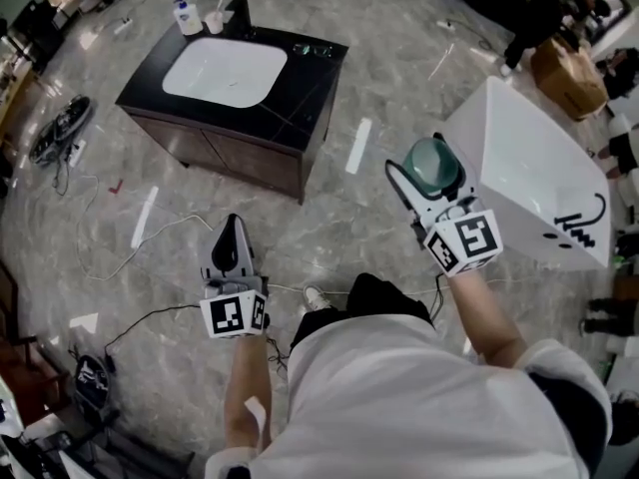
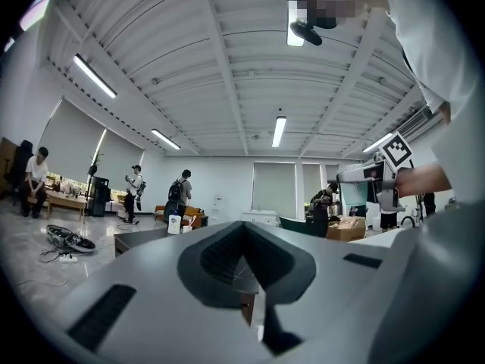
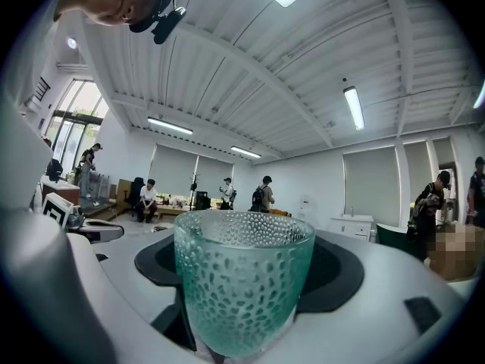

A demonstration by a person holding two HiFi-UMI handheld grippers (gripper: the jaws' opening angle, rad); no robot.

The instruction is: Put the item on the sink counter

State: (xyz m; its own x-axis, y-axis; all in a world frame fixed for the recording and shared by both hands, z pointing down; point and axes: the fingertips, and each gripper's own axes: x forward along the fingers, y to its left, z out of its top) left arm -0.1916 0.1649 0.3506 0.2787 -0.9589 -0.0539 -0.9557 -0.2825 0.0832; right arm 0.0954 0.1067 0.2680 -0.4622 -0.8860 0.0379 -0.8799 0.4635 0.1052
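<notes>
cup: green dimpled glass cup [image 3: 242, 279], held up in the air and not set on anything yet. It's upright, mouth up, long axis vertical.
right gripper [image 1: 427, 183]: pinched onto the cup near its base, cup seated btwn the jaws.
left gripper [image 1: 233, 230]: jaws pressed together w/ nothing caught btwn them, held low on the person's left.
sink desk [image 1: 300, 78]: black top w/ white basin [image 1: 225, 71], seen up-left in head view, well apart from both grippers.
key relation: the desk lies fwd + left of the cup. The left gripper is nearer to it, but the cup is in the right one, so a few steps plus a leftward reach are prob needed.
landing spot: the bare black strip right of the basin looks closest. Back corner is taken by a soap bottle [image 1: 187, 16].
progress: judged mid-carry, placing not yet done.
</notes>
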